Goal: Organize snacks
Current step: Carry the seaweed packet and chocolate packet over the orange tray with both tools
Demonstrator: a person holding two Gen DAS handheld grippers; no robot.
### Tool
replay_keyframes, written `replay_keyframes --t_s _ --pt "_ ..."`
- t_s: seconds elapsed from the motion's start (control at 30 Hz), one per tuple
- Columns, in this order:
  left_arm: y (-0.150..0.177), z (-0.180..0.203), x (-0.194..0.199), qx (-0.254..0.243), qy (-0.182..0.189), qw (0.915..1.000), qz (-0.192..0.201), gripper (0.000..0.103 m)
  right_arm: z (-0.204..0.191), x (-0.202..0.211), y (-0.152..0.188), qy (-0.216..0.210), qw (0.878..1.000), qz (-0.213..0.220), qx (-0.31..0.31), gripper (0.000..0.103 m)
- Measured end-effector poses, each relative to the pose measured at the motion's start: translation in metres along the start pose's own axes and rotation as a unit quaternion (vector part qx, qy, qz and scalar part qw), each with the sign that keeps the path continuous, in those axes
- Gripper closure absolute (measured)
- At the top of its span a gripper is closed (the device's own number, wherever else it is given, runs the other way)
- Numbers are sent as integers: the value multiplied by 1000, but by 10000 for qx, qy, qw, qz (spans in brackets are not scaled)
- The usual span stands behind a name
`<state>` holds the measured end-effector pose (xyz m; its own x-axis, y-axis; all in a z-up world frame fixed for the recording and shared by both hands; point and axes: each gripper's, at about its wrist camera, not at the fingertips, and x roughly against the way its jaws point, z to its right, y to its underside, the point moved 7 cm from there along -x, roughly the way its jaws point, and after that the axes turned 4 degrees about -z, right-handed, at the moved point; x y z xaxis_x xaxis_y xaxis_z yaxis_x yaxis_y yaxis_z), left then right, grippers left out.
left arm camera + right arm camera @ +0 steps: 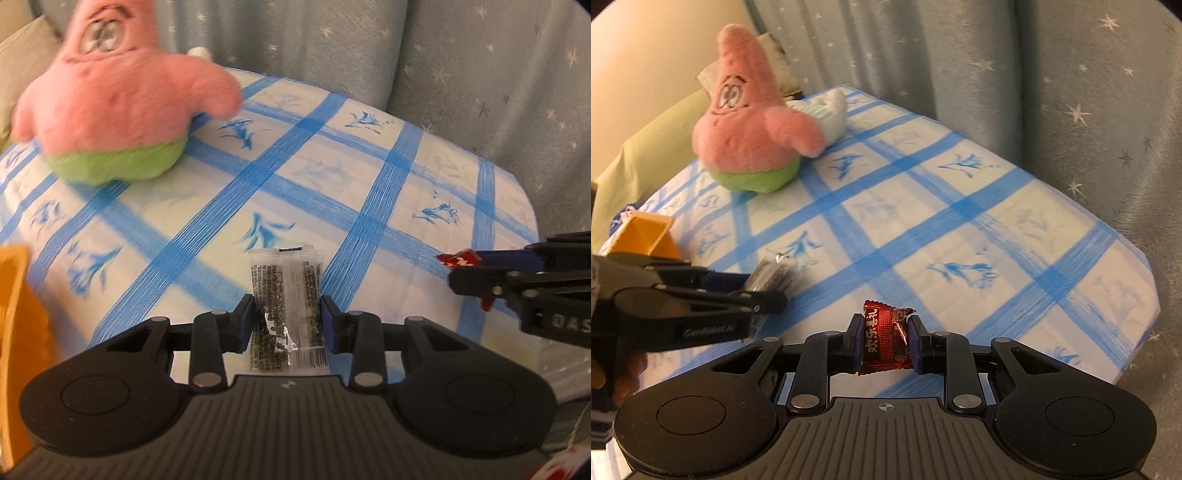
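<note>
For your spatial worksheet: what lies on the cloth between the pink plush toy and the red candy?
Nothing: only bare blue-checked cloth separates the plush toy from the red candy, seen in the right wrist view.

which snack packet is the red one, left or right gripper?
The red packet in the right hand-held gripper; the left hand-held gripper holds a clear packet.

Black left gripper (287, 317), blue-padded jaws, silver rivets

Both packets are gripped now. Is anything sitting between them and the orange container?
Nothing visible does. The left gripper holds the clear packet and the right gripper holds the red packet. Only bare checked cloth lies toward the orange container; the pink plush sits farther back.
</note>
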<state>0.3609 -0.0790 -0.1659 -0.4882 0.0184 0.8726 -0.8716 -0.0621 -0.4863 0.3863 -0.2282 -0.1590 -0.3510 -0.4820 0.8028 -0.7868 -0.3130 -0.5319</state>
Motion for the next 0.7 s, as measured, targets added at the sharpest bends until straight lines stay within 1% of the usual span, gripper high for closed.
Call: replay_keyframes --t_s 0.23,0.4,0.7 --pt "29 -24 54 430 -49 9988 209 69 -40 7 8 -247 9993 -49 267 78" --pt "51 -42 93 724 -94 9965 415 69 -73 13 17 -437 9979 -80 475 78" --pt "92 -81 156 1091 -377 9911 661 69 -150 24 35 -925 9913 -134 928 78"
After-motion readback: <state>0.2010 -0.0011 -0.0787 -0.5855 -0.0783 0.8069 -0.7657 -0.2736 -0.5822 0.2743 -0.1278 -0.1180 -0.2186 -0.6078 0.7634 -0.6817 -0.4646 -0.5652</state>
